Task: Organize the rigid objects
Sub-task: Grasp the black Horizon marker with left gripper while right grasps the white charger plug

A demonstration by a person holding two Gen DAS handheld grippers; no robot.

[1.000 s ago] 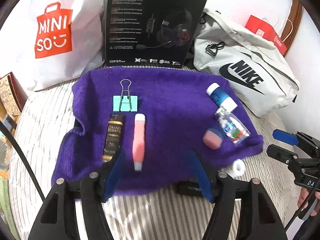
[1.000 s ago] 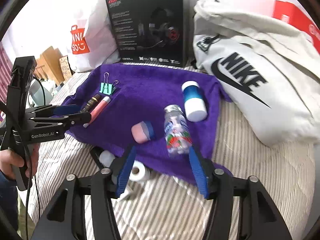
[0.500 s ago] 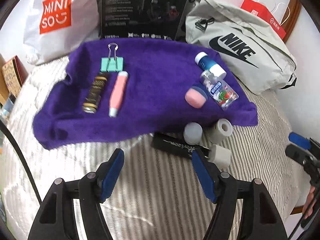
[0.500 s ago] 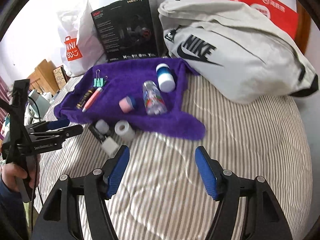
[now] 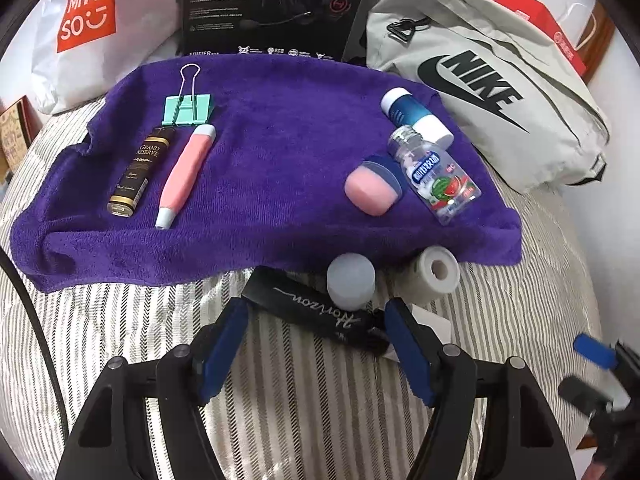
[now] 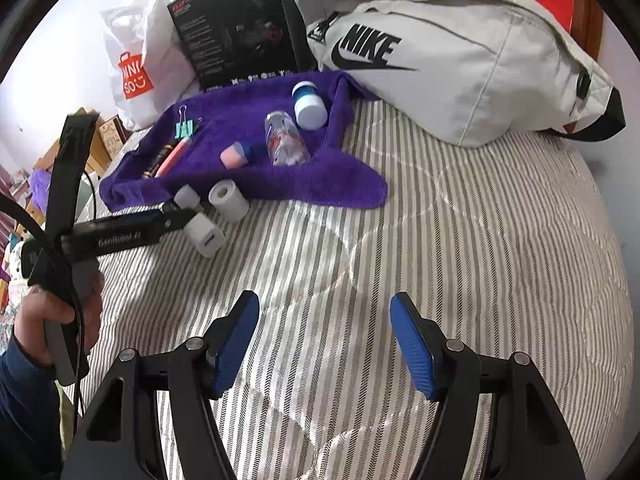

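Our left gripper (image 5: 316,334), jaws wide and empty, straddles the black case (image 5: 316,312); we centre it before closing. Just ahead sits what looks like a white cap (image 5: 351,283).

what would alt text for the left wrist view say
The open left gripper hovers over a black Horizon-labelled item on a striped bed, beside a pale cap and tape roll. Beyond, a purple towel holds small items in two groups.
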